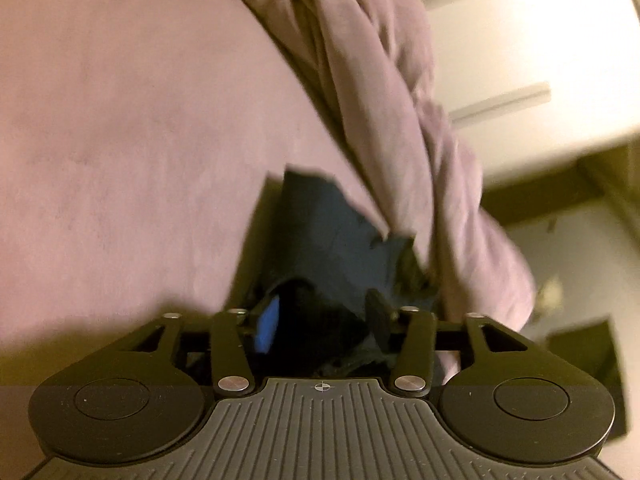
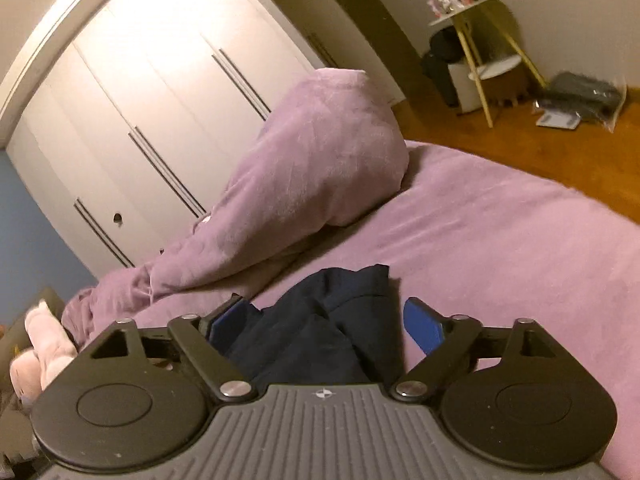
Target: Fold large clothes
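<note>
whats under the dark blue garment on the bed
The navy garment lies on the purple bed cover, visible all around it. Whatever sits directly beneath its folds is covered and cannot be seen.

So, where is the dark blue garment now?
In both wrist views the dark blue garment lies bunched on the purple bed cover, just ahead of each gripper, beside the heaped purple duvet.

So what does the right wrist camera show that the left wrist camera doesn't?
Only the right wrist view shows the side table, the wooden floor and a pink plush toy. Only the left shows a dark box on the floor. Both show the navy garment between open tongs, the purple bedsheet, the bunched duvet and the white wardrobe.
</note>
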Action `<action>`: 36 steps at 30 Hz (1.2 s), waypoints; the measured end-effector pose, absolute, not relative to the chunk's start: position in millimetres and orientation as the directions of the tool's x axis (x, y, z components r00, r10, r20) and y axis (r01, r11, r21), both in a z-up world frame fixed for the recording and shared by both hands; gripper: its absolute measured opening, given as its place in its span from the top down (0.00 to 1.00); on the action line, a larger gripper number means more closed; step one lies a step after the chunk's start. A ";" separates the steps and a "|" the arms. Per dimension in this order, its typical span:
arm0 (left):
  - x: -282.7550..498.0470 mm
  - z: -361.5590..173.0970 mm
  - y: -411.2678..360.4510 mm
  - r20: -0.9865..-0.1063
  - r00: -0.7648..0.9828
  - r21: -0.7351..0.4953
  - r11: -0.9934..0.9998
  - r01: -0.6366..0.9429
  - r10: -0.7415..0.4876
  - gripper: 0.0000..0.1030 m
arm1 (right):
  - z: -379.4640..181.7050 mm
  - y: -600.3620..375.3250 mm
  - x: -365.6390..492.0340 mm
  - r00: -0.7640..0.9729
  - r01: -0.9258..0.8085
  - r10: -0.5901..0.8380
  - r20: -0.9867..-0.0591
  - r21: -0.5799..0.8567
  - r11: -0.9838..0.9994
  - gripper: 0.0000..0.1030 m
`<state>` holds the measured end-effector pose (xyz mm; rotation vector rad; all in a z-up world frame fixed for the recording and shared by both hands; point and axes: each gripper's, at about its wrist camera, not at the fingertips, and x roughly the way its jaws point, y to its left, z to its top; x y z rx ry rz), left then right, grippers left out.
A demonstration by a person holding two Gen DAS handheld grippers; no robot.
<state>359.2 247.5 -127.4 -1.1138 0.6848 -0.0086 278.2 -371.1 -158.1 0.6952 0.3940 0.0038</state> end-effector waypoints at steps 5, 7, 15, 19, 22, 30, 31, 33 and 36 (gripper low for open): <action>338.5 -103.8 256.2 -0.460 0.864 -0.755 0.603 -0.259 -0.205 0.18 | -169.1 -342.6 279.4 0.883 0.082 0.132 -0.450 0.425 0.902 0.16; 340.9 -100.8 240.3 -0.507 0.827 -0.663 0.723 -0.194 -0.243 0.15 | -170.3 -335.6 282.7 0.888 0.068 0.118 -0.444 0.382 0.922 0.16; 370.2 -124.9 186.6 -0.640 0.718 -0.422 0.906 -0.030 -0.274 0.16 | -174.7 -312.7 313.9 0.875 0.023 0.101 -0.473 0.250 0.968 0.16; 383.1 -135.5 180.3 -0.673 0.688 -0.421 0.905 -0.054 -0.272 0.24 | -178.3 -300.7 329.6 0.850 -0.015 0.121 -0.512 0.207 0.978 0.42; 381.9 -131.9 185.5 -0.650 0.704 -0.471 0.878 -0.078 -0.286 0.35 | -179.7 -294.5 336.1 0.838 -0.022 0.118 -0.533 0.183 0.983 0.71; 368.6 -119.3 187.6 -0.596 0.757 -0.481 0.873 -0.073 -0.266 0.75 | -165.0 -297.8 314.2 0.880 -0.039 0.146 -0.452 0.237 0.971 0.93; 366.7 -114.8 190.4 -0.590 0.763 -0.494 0.866 -0.079 -0.266 0.77 | -160.4 -298.6 310.6 0.888 -0.030 0.134 -0.439 0.237 0.971 0.93; 362.9 -101.1 195.2 -0.555 0.787 -0.520 0.851 -0.076 -0.270 0.78 | -147.3 -302.1 308.2 0.900 -0.013 0.123 -0.419 0.255 0.967 0.94; 366.7 -70.7 194.5 -0.513 0.823 -0.517 0.853 -0.070 -0.244 0.79 | -121.9 -303.8 309.3 0.923 -0.016 0.114 -0.366 0.262 0.965 0.94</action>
